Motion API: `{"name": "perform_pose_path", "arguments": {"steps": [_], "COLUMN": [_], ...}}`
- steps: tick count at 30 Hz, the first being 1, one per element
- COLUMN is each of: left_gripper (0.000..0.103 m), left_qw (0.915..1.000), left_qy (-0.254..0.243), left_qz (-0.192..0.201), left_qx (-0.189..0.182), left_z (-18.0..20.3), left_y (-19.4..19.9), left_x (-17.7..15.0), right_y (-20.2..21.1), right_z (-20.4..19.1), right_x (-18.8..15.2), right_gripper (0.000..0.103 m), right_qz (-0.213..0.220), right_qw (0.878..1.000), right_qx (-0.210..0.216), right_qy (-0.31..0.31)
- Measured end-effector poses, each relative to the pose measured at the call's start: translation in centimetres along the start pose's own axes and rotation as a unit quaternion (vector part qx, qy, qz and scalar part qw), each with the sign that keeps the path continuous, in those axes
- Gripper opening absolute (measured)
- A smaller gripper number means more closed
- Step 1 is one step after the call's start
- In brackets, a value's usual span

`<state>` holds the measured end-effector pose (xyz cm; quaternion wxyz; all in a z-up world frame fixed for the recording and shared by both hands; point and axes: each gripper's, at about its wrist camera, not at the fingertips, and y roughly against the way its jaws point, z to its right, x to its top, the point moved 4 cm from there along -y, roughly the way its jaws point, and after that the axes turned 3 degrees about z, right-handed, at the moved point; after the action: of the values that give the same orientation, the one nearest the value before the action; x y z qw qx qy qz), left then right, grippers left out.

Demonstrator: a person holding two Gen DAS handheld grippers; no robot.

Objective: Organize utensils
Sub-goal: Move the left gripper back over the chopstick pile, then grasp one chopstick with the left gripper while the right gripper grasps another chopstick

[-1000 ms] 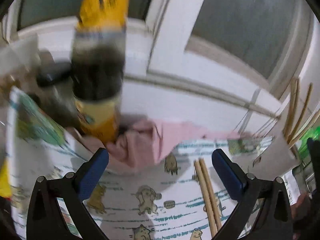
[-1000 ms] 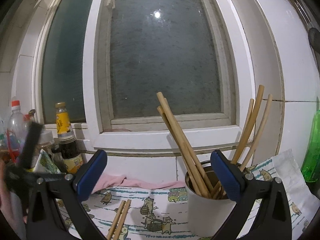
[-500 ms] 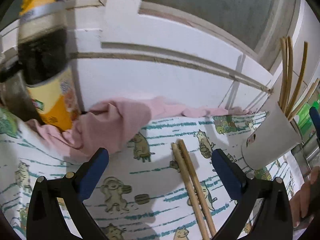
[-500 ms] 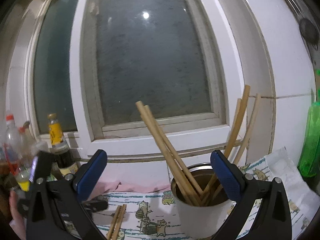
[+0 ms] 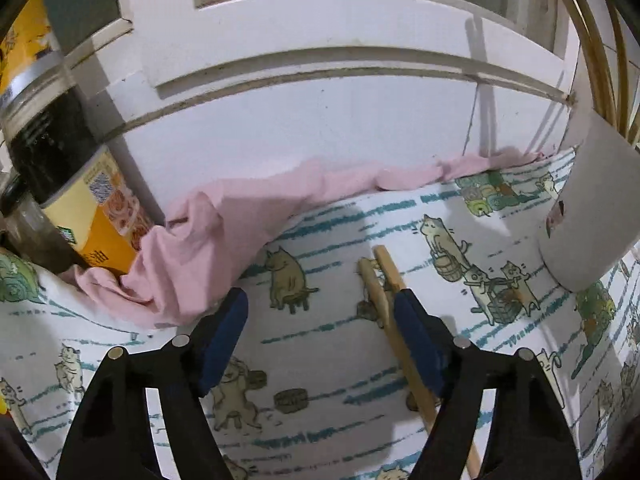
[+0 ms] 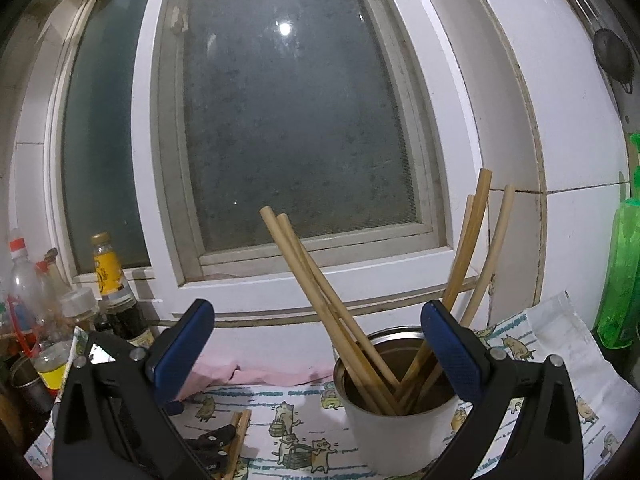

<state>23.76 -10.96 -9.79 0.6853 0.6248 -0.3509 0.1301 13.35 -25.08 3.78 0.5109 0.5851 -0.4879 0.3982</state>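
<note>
Two wooden chopsticks (image 5: 380, 284) lie side by side on the cat-print cloth (image 5: 328, 240); they also show in the right wrist view (image 6: 238, 436). My left gripper (image 5: 320, 320) is low over the cloth, jaws open but narrowed, its right pad (image 5: 416, 340) over the chopsticks, which lie outside the gap. It is seen from the right wrist view (image 6: 212, 440). A white cup (image 6: 396, 436) holds several chopsticks (image 6: 320, 292); its side shows in the left wrist view (image 5: 592, 208). My right gripper (image 6: 318, 344) is open and empty, in front of the cup.
A crumpled pink cloth (image 5: 208, 248) lies along the wall under the window sill (image 6: 312, 276). A dark sauce bottle with a yellow label (image 5: 68, 184) stands at the left among other bottles (image 6: 28, 304). A green bottle (image 6: 620, 272) stands at the right.
My left gripper has dropped down and forward to the cloth by the loose chopsticks, and its jaws have narrowed. My right gripper has shifted slightly, still open before the cup.
</note>
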Motion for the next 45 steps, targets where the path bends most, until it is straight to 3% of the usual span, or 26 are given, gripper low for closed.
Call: {"name": "perform_pose_path", "arguments": {"steps": [4,6,8,11,17,28,32,34,36,40,45], "left_gripper": [0.066,0.055,0.035,0.014,0.009,0.007,0.007,0.007,0.007,0.007,0.007], "left_qw": [0.9999,0.9998,0.9994,0.9990,0.9993,0.9948,0.9968,0.9966,0.9948,0.9920,0.9905], "left_qy": [-0.005,-0.001,0.000,-0.009,0.008,0.049,0.058,0.078,0.098,0.106,0.100], "left_qz": [-0.010,-0.014,-0.015,-0.016,-0.010,0.085,0.054,0.021,-0.021,-0.069,-0.094], "left_qx": [-0.006,-0.013,-0.030,-0.040,-0.036,-0.026,-0.011,-0.013,-0.016,-0.010,0.000], "left_z": [0.8,0.9,1.3,1.7,1.2,-1.8,-2.8,-3.4,-4.4,-5.3,-5.1], "left_y": [-0.8,-0.7,-0.5,0.1,1.5,7.4,6.9,5.6,4.1,2.7,1.4], "left_x": [0.0,0.0,-0.1,-0.3,-0.9,1.2,1.2,0.8,0.3,-0.7,-1.4], "right_y": [-0.1,-0.1,-0.2,-0.1,0.1,-0.1,-0.2,-0.2,-0.4,-2.3,-7.3], "right_z": [0.0,0.1,0.0,0.0,-0.1,-0.5,-1.0,-1.6,-2.6,-5.4,-7.2], "right_x": [-0.1,-0.1,-0.1,-0.1,0.0,-0.2,-0.4,-0.6,-0.9,-3.2,-7.8], "right_gripper": [0.103,0.103,0.103,0.103,0.103,0.103,0.101,0.085,0.073,0.053,0.039], "right_qz": [-0.001,-0.001,-0.001,-0.003,-0.002,-0.012,-0.024,-0.035,-0.059,-0.159,-0.316], "right_qw": [1.000,1.000,1.000,1.000,1.000,1.000,0.999,0.998,0.994,0.976,0.940], "right_qx": [-0.003,-0.002,-0.002,0.001,0.005,0.021,0.042,0.059,0.088,0.138,0.110], "right_qy": [0.003,0.002,0.002,0.002,0.003,0.005,0.005,0.011,0.024,0.057,0.069]}}
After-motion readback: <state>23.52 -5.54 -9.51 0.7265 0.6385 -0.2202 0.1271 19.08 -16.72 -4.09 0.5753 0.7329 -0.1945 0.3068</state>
